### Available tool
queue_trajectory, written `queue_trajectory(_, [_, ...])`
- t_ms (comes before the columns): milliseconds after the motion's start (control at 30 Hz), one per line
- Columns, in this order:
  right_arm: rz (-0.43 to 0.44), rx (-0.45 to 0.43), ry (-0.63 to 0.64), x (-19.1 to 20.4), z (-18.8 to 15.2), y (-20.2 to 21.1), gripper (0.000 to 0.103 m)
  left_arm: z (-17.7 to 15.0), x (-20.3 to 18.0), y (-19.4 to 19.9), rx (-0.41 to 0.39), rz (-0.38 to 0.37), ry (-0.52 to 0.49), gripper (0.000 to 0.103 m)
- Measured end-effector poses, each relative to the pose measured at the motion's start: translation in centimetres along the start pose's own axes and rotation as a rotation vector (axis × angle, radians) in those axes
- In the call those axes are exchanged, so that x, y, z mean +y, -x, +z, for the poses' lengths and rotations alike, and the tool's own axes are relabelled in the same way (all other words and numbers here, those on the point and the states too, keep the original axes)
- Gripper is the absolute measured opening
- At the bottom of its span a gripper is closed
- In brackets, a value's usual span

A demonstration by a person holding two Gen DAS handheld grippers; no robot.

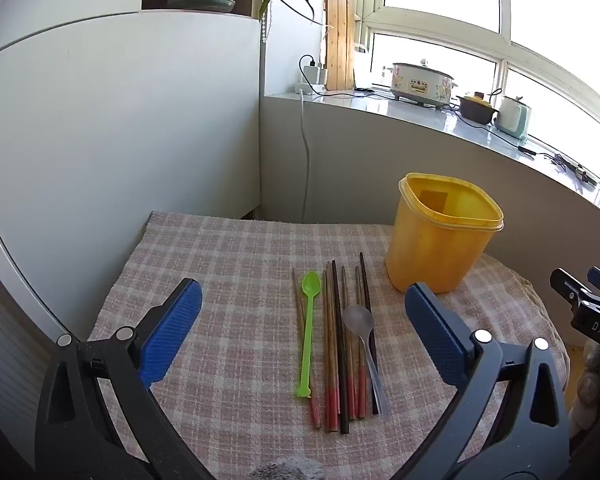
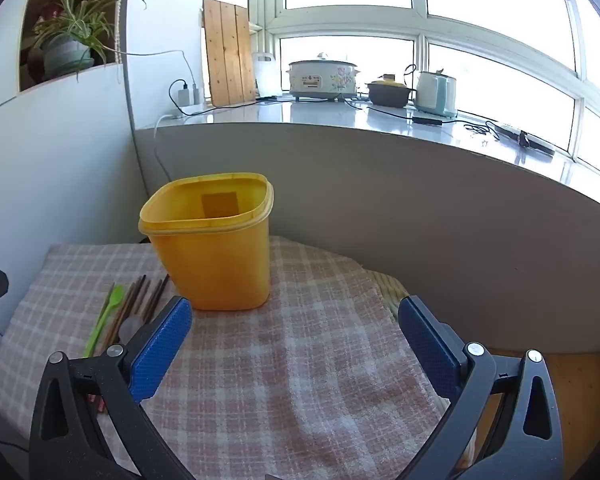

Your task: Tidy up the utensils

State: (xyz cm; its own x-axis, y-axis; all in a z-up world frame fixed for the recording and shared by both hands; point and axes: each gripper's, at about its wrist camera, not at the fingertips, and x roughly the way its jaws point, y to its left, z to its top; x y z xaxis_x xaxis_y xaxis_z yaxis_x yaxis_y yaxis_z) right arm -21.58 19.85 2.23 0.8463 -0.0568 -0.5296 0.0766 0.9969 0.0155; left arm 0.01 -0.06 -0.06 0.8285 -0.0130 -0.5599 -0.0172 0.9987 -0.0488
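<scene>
- Left gripper [image 1: 302, 304]: jaws wide apart, nothing held, above the checked cloth [image 1: 228, 264]
- Right gripper [image 2: 296, 322]: jaws equally wide, nothing between them; only its tip shows in the left view
- Chopsticks [image 1: 340, 344], green spoon [image 1: 308, 320] and clear spoon [image 1: 360, 320] lie side by side on the cloth, left of the yellow tub [image 1: 440, 240]
- Right view: utensils' near ends hidden behind a gripper finger; tub floor unseen

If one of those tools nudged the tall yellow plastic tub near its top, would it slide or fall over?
The tall yellow plastic tub looks empty and thin-walled, so probably light. It stands taller than its base and narrows downward, so a high nudge would likely tip it. The checked cloth under it probably grips, which makes sliding less likely.
</scene>
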Motion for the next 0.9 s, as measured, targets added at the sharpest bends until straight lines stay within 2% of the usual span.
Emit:
queue_trajectory(133, [0.002,-0.004,-0.004,0.3,-0.2,0.2,0.102,0.3,0.7,-0.6,0.023,-0.005,0.042,0.103])
queue_trajectory(333, [0.015,-0.002,-0.007,-0.4,0.4,-0.2,0.102,-0.8,0.2,-0.1,-0.002,0.011,0.038,0.103])
queue_trajectory(900, [0.011,-0.008,0.004,0.1,0.4,0.1,0.102,-0.2,0.9,-0.2,0.004,0.003,0.049,0.103])
